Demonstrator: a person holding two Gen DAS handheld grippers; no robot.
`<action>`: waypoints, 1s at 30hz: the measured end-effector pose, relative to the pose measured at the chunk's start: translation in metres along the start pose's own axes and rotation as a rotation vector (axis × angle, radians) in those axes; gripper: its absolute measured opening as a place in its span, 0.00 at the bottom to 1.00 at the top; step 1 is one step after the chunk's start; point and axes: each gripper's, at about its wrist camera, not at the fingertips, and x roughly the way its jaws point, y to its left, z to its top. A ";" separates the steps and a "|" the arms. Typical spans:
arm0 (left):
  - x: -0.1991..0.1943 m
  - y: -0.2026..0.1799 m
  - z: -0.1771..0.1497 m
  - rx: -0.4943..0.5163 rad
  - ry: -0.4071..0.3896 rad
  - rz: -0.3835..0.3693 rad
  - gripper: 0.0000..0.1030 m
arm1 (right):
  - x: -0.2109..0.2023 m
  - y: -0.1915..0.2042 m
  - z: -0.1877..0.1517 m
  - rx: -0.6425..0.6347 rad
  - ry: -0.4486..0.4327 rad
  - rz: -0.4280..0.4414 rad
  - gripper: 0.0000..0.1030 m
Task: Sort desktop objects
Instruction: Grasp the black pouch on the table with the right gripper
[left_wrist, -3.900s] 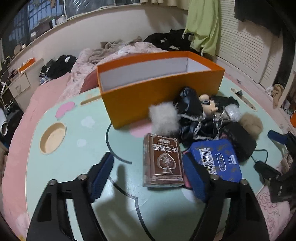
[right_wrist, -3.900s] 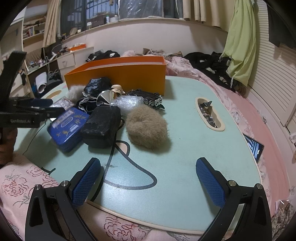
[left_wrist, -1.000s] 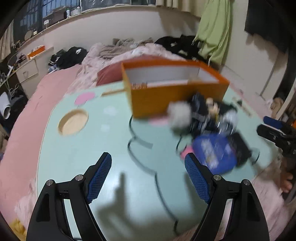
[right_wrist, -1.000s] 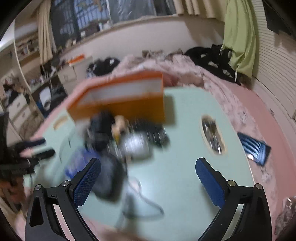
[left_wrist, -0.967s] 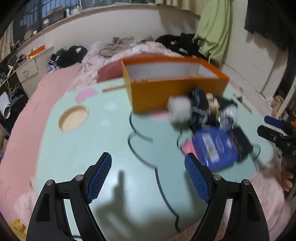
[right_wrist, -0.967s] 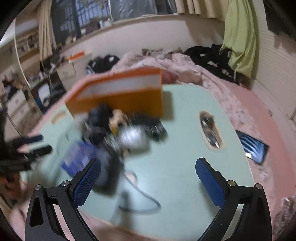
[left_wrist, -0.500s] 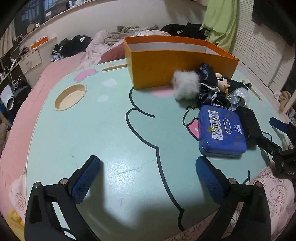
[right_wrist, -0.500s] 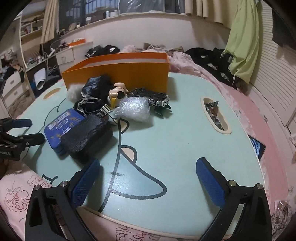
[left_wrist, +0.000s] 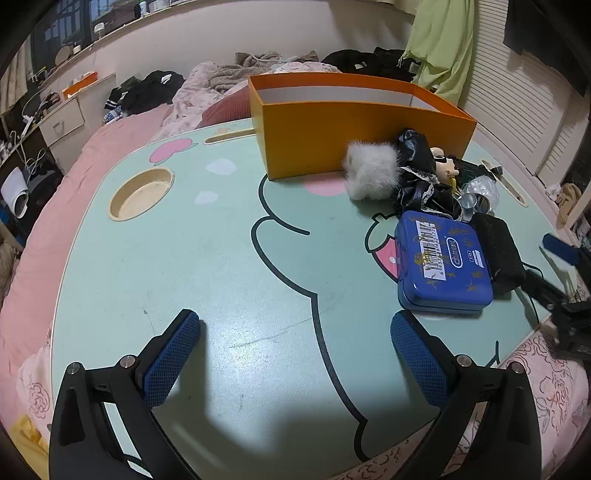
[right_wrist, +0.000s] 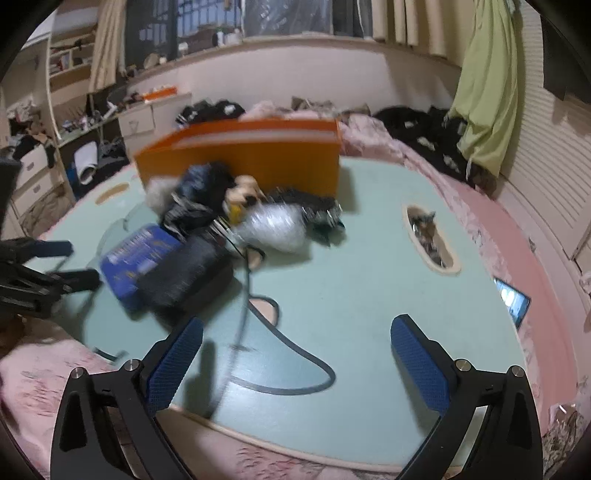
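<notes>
Now we are between pickups: both the left tongs (left_wrist: 293, 350) and right tongs (right_wrist: 297, 354) hang spread and empty (left just finished widening). Next, we judge, comes straddling the blue tin (left_wrist: 441, 266) and carrying it to the orange box (left_wrist: 354, 122).

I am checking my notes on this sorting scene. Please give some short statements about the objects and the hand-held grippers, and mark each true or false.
1. The blue tin lies inside the orange box. False: it lies on the table, outside the box.
2. The left hand-held gripper is open and holds nothing. True.
3. The white fluffy ball sits beside the orange box. True.
4. The right hand-held gripper grips the black pouch. False: it is open and empty.
</notes>
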 end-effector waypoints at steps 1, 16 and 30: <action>0.000 0.000 0.000 0.000 0.000 0.000 1.00 | -0.005 0.005 0.003 -0.011 -0.015 0.023 1.00; 0.000 0.000 0.000 0.001 0.000 -0.002 1.00 | 0.046 0.041 0.045 -0.141 0.156 0.327 0.78; 0.000 0.000 0.000 0.002 -0.001 -0.004 1.00 | 0.011 0.022 0.014 -0.110 0.095 0.329 0.41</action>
